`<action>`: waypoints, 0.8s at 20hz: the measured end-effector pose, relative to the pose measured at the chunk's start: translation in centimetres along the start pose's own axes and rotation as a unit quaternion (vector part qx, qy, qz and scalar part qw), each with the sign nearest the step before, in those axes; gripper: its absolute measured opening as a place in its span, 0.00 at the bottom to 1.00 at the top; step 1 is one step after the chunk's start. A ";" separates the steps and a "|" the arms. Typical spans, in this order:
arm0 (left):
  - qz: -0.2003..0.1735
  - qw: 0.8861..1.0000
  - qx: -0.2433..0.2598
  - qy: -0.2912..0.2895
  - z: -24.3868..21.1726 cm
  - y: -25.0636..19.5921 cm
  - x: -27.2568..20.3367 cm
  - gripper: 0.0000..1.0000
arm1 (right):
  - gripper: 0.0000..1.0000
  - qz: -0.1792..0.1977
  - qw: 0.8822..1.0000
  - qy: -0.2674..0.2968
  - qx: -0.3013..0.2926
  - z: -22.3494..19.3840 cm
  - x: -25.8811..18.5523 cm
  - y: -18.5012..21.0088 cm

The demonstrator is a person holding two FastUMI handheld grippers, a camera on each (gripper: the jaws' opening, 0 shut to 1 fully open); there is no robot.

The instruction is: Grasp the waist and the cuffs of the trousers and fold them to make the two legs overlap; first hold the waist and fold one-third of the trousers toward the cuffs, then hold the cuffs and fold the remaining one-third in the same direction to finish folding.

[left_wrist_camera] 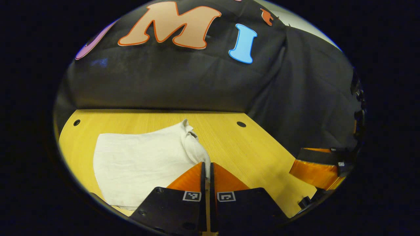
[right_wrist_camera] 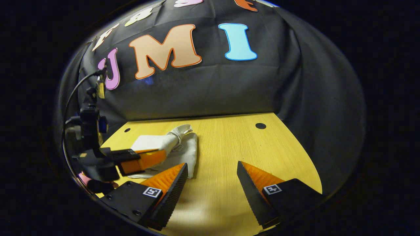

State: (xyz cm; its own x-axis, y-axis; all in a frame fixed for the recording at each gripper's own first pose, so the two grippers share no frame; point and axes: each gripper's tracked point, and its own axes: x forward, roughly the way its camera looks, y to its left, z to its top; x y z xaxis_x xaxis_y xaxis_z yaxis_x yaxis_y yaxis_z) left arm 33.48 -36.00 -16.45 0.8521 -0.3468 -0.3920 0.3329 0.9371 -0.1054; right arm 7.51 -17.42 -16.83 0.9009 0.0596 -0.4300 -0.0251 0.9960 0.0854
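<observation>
Left gripper view: white trousers [left_wrist_camera: 137, 164] lie on the wooden desk [left_wrist_camera: 256, 154], folded into a compact bundle toward the left part of the surface. A bunched, knotted-looking end of cloth rises at the bundle's far right corner, and a fold of it runs down to the left hand-held gripper [left_wrist_camera: 207, 170]. Its fingers are closed almost together with the white cloth edge pinched between their tips. The right hand-held gripper shows at the right edge of this view, over the desk's right side, well apart from the trousers.

Right gripper view: right hand-held gripper [right_wrist_camera: 212, 173] has its fingers spread wide, nothing between them, bare desk [right_wrist_camera: 229, 147] beneath. The trousers [right_wrist_camera: 183, 150] sit just beyond its left fingertip; contact cannot be judged. The left hand-held gripper [right_wrist_camera: 160, 156] comes in from the left, tips on the cloth bundle, a cable looping up from its body. Round holes [right_wrist_camera: 260, 126] mark the desk's far corners. Black cloth wall [right_wrist_camera: 213, 88] stands behind the desk.
</observation>
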 end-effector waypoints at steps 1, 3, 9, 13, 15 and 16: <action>-0.005 1.000 0.004 0.004 -0.4 -0.2 -0.2 0.05 | 0.92 -0.001 1.000 -0.001 0.002 0.0 -0.2 0.1; -0.027 1.000 0.007 0.004 -0.5 -1.2 -1.2 0.46 | 0.92 0.000 1.000 -0.004 0.007 0.1 -0.7 0.4; 0.004 0.999 0.028 -0.044 2.5 0.8 -7.8 0.89 | 0.97 0.014 1.000 -0.023 0.005 0.9 -2.3 3.1; 0.035 0.997 0.023 -0.072 3.9 3.7 -13.1 0.89 | 0.92 0.024 0.999 -0.044 0.007 1.8 -3.6 5.6; 0.059 0.995 0.035 -0.079 4.2 5.8 -15.4 0.89 | 0.97 0.025 0.998 -0.058 0.005 2.4 -4.3 6.6; 0.069 0.994 0.040 -0.081 4.1 6.7 -16.4 0.89 | 0.97 0.027 0.998 -0.065 0.005 2.7 -4.7 7.1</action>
State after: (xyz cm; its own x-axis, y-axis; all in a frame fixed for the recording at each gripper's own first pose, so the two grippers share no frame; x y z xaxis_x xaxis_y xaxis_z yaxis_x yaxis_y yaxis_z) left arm 23.40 -24.21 -6.96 0.9433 -0.2236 -0.2452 0.2342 0.9721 0.0144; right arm 4.25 -10.85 -11.79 0.9468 0.1026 -0.3051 -0.0708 0.9910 0.1137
